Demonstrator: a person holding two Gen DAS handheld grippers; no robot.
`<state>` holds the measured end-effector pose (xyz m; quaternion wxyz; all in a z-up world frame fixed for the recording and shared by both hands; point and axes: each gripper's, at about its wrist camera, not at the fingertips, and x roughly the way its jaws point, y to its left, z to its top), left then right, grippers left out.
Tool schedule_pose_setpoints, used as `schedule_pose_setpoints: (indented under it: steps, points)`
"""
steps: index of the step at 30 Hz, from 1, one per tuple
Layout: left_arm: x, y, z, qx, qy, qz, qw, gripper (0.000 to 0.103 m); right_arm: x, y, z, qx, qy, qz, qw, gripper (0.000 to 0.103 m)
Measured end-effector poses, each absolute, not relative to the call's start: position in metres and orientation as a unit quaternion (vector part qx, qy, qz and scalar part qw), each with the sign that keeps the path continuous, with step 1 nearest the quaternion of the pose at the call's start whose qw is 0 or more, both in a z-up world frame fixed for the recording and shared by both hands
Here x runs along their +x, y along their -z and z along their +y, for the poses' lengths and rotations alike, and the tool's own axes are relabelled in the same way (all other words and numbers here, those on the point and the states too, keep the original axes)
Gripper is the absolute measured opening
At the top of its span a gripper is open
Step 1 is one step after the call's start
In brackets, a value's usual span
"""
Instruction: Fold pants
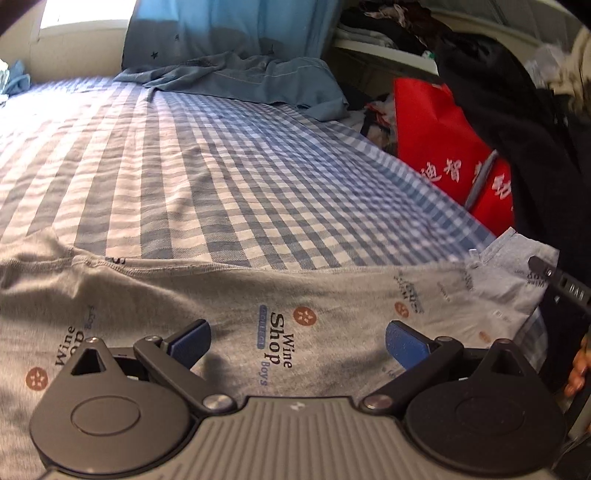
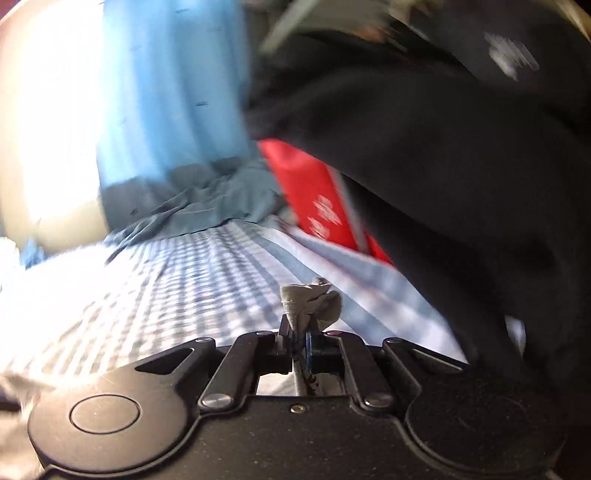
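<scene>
Pants [image 1: 280,295] of grey fabric printed with "Wine Shop Boys" lettering and small orange-brown round badges lie spread across the near end of a bed, directly beneath and ahead of the left gripper [image 1: 297,341]. Its jaws stand wide apart, the blue pads [image 1: 404,345] hovering over the cloth with nothing between them; whether they touch the fabric cannot be told. Beyond its tips, a stitched edge of the pants runs side to side, and past that stretches the blue-and-white checked sheet [image 1: 207,166]. Off to the right of the left gripper, one end of the pants lifts off the bed, raised at the corner where the black tip of the right gripper [image 1: 554,277] meets it. The right wrist view, strongly blurred, shows the right gripper [image 2: 301,334] with its jaws drawn together, clamped on a bunched grey wad of the pants [image 2: 310,299] that pokes up just past its fingertips. Farther ahead of both grippers, a rumpled grey-blue pillowcase [image 1: 258,79] rests at the far end of the sheet below a blue curtain [image 1: 229,26]. To the right of the bed, a red bag [image 1: 439,136] with white characters stands beside dark black clothing [image 1: 517,110].
</scene>
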<state>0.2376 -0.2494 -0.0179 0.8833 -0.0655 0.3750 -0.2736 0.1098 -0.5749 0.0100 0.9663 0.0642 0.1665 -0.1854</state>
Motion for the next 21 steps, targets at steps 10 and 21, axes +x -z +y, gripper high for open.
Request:
schedule_pose_setpoints:
  steps: [10, 21]
  points:
    - [0.246, 0.025, -0.218, -0.216, 0.370, 0.393, 0.814, 0.103, 0.111, 0.003, -0.421, -0.158, 0.051, 0.212, 0.963, 0.005]
    - [0.247, 0.042, -0.241, -0.233, 0.411, 0.413, 0.778, 0.101, 0.106, 0.053, -0.363, -0.222, 0.037, 0.229, 0.947, 0.028]
